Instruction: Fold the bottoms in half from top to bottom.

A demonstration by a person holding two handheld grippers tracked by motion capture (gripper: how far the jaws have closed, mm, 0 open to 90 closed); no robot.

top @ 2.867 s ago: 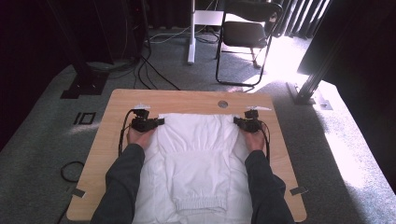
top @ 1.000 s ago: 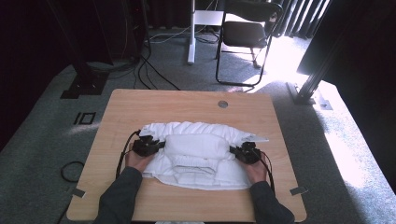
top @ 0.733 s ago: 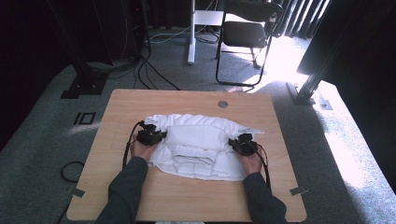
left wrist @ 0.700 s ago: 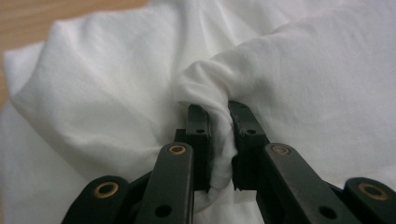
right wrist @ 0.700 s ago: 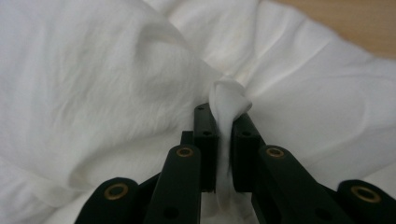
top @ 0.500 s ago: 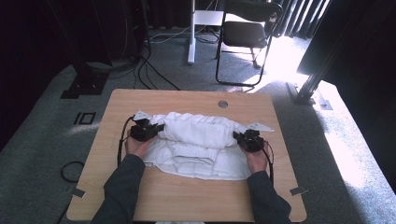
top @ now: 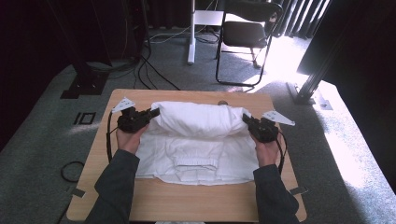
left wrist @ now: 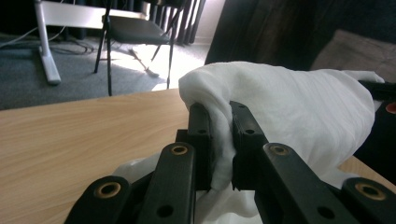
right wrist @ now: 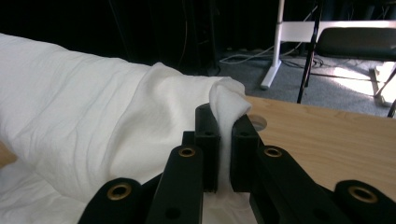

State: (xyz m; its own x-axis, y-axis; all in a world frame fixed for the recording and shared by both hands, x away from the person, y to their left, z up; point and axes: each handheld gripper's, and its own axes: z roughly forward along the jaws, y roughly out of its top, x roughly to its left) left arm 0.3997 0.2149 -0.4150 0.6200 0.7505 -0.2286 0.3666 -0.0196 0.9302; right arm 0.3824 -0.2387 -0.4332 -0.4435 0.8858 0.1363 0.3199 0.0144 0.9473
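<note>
Both grippers are pinching the white garment (top: 198,133): your left gripper (top: 150,113) is clamping its left end, your right gripper (top: 246,119) its right. You are holding the gripped fold stretched between them above the table (top: 187,200).

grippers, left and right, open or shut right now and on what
left gripper: shut on a fold of the white garment.
right gripper: shut on the white garment's other end.

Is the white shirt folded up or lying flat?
Partly folded. The white shirt has one edge lifted and doubled over, pinched by the left gripper and right gripper; the rest lies on the table.
</note>
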